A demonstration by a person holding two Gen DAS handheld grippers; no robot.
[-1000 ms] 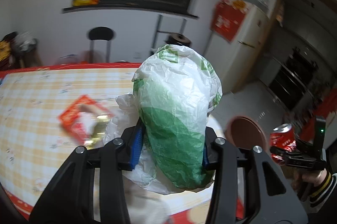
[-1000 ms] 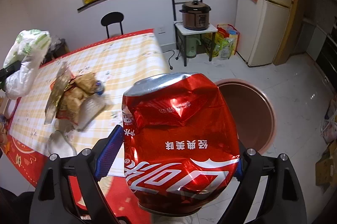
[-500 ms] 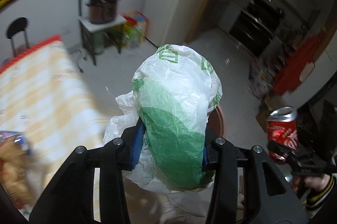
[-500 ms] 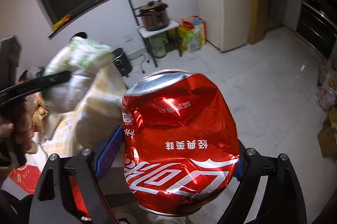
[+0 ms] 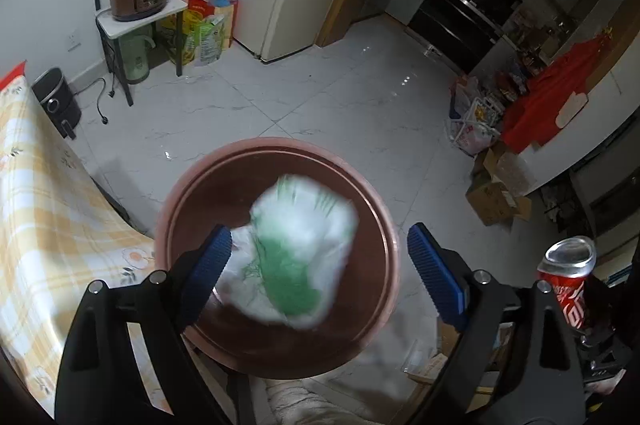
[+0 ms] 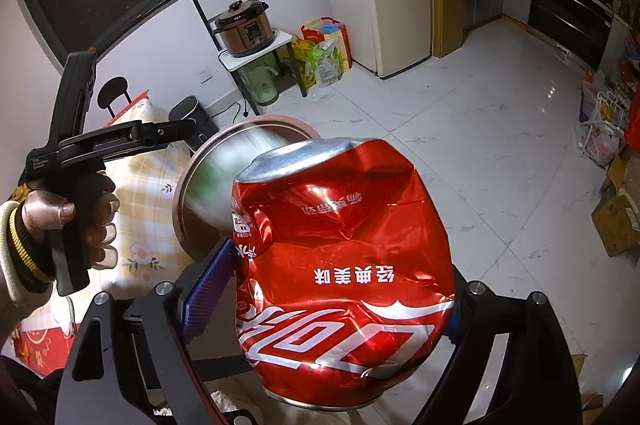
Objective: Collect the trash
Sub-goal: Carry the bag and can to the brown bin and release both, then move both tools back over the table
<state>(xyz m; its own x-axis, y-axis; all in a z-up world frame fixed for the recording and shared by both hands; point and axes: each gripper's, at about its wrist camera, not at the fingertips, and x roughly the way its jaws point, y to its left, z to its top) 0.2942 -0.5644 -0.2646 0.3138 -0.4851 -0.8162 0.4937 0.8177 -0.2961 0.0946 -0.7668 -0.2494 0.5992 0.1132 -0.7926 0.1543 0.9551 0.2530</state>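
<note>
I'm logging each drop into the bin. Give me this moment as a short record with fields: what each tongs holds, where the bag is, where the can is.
left tongs: open, holding nothing
bag: blurred, free of the tongs, over the inside of the bin
right tongs: shut on the can
can: dented, red, not yet in the bin
bin: round, brown, on the floor beside the table
</note>
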